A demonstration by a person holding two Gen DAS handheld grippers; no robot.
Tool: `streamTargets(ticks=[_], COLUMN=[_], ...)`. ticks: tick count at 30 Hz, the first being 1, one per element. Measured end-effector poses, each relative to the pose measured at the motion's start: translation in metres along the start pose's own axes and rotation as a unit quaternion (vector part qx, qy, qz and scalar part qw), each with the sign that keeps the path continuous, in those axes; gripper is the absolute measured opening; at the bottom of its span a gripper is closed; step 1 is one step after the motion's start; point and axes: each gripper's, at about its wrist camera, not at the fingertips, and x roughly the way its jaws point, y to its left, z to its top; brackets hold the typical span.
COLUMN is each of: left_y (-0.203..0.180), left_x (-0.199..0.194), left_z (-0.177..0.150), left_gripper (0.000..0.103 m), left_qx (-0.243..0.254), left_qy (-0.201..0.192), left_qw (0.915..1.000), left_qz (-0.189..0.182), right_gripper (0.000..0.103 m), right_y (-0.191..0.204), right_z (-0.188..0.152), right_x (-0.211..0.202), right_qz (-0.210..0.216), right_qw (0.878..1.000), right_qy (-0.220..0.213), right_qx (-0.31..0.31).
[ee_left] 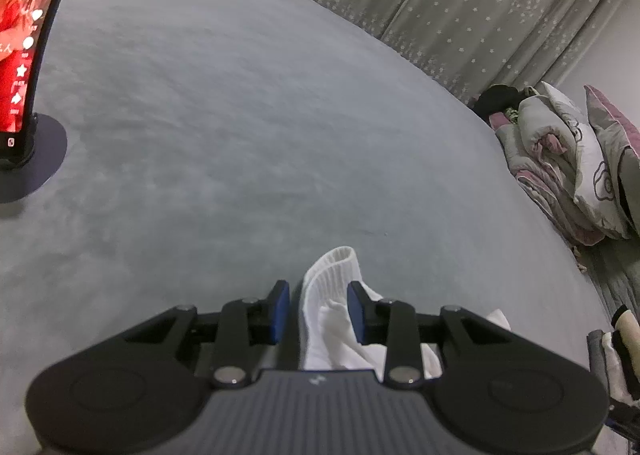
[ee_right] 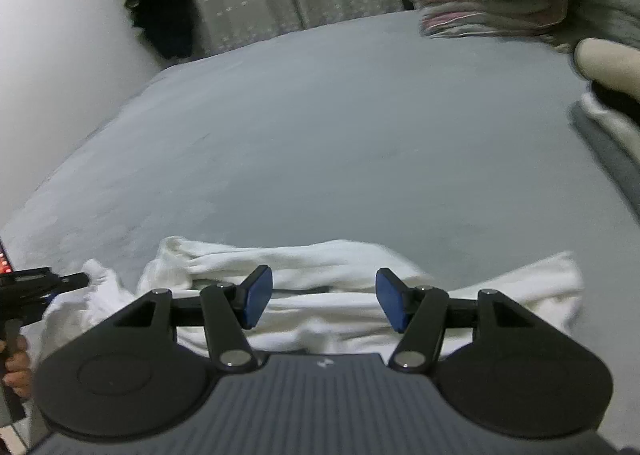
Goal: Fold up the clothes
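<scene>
Now my left gripper stands partly spread with the ribbed cuff of the white garment between its pads, apparently not pinched. My right gripper is spread wide, empty, above this garment, which lies bunched on the grey bed. I judge folding is hardly begun: flattening and every fold remain

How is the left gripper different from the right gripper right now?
The left gripper has its jaws fairly close together, with a ribbed part of the white garment standing up between them; the right gripper has its jaws spread wide. Nothing sits between the right gripper's pads; the white garment lies flat below them. Whether the left gripper's pads press the cloth is unclear. Both have black arms and blue pads, and both point over the grey bed.
</scene>
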Motion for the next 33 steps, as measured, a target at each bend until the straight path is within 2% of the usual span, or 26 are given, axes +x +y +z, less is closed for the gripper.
streamTargets(ticks=[10, 17, 20, 23, 24, 25, 27, 29, 33], left_y=[0.008, 0.011, 0.011, 0.008, 0.007, 0.007, 0.006, 0.006, 0.007], left_x=[0.003, 0.004, 0.004, 0.006, 0.007, 0.008, 0.010, 0.010, 0.007], left_z=[0.003, 0.004, 0.003, 0.002, 0.001, 0.001, 0.000, 0.001, 0.003], left_gripper=[0.032, 0.030, 0.030, 0.029, 0.028, 0.022, 0.014, 0.008, 0.007], left_qx=[0.002, 0.011, 0.019, 0.027, 0.029, 0.031, 0.032, 0.030, 0.025], left_qy=[0.006, 0.014, 0.018, 0.022, 0.024, 0.026, 0.028, 0.024, 0.013], left_qw=[0.9997, 0.9991, 0.9988, 0.9983, 0.9981, 0.9978, 0.9978, 0.9982, 0.9986], left_qz=[-0.023, -0.038, -0.042, -0.047, -0.049, -0.052, -0.050, -0.046, -0.044], right_gripper=[0.062, 0.062, 0.058, 0.049, 0.039, 0.023, 0.013, 0.010, 0.008], right_y=[0.056, 0.074, 0.074, 0.073, 0.073, 0.074, 0.076, 0.077, 0.072], right_z=[0.007, 0.004, 0.003, -0.002, -0.004, -0.006, -0.008, -0.012, -0.010], right_x=[0.030, 0.060, 0.075, 0.083, 0.084, 0.083, 0.083, 0.078, 0.066], right_qz=[0.069, 0.091, 0.093, 0.088, 0.085, 0.082, 0.081, 0.082, 0.074], right_qw=[0.997, 0.995, 0.994, 0.994, 0.995, 0.995, 0.995, 0.996, 0.997], right_qy=[0.020, 0.039, 0.055, 0.058, 0.055, 0.050, 0.045, 0.034, 0.003], right_qx=[-0.027, -0.022, -0.016, -0.017, -0.019, -0.024, -0.028, -0.024, -0.022])
